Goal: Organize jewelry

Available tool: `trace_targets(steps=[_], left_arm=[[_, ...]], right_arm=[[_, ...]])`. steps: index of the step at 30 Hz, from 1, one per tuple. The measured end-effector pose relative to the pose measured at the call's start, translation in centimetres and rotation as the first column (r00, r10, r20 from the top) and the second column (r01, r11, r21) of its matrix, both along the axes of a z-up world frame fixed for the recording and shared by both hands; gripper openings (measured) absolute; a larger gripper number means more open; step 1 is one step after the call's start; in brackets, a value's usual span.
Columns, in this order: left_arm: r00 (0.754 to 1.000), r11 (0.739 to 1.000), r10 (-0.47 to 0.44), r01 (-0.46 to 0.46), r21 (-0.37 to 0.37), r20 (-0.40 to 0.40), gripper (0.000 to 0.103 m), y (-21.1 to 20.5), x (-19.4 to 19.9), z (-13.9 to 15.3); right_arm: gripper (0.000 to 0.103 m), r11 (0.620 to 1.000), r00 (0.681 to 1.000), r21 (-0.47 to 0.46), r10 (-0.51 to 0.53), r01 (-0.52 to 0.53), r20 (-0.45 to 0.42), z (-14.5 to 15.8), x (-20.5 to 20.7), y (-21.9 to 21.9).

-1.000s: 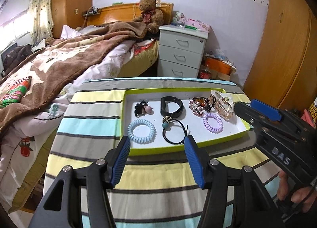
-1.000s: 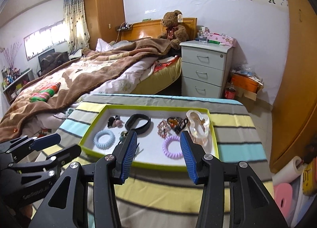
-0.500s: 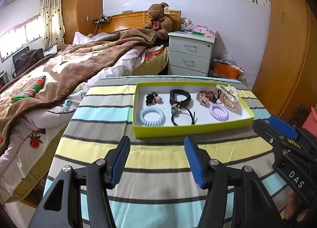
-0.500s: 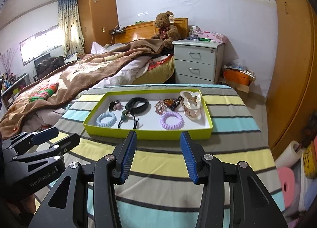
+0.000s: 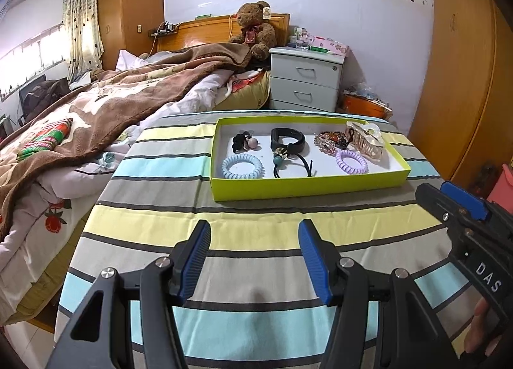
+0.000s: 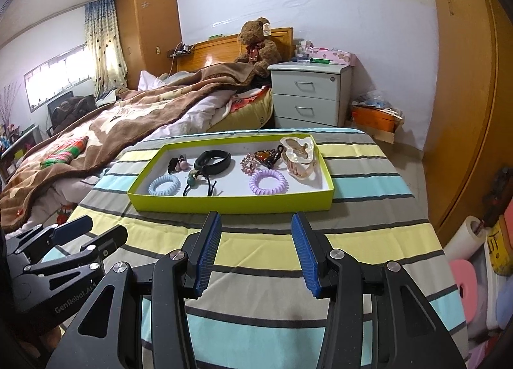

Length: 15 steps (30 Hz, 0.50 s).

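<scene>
Jewelry and hair pieces, one lot, held in a shallow lime-green tray with a white floor, set toward the far half of a tabletop under a cloth striped in yellow, grey and pale blue. Contents, left to right: black clip with a pink bead; pale blue coil hair tie in front of it; black band at the middle back; thin black elastic with a teal bead just before the band; beaded brooch-like cluster with an amber stone, detail too small to tell for certain; lilac coil hair tie; large pearly claw clip at the right end, lying against the tray wall. Left tool: blue-padded fingers apart, holding nothing, over the near stripes and well short of the tray. Right tool: fingers likewise apart and bare, its tips near the tray's front wall. Surroundings: bed with a brown blanket, teddy bear at the headboard, grey nightstand.
</scene>
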State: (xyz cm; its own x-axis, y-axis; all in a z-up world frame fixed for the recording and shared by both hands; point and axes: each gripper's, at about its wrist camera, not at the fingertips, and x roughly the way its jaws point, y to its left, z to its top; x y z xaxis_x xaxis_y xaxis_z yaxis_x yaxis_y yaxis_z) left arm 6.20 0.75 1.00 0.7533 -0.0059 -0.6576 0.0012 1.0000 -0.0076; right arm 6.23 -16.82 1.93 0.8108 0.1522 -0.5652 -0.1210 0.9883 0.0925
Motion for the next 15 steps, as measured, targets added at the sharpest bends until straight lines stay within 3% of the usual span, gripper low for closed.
trace_targets(steps=[15], left_arm=[[1.0, 1.0, -0.013, 0.013, -0.006, -0.011, 0.059, -0.33, 0.07, -0.23]], right_arm=[[0.046, 1.0, 1.0, 0.012, -0.011, 0.011, -0.013, -0.56, -0.06, -0.59]])
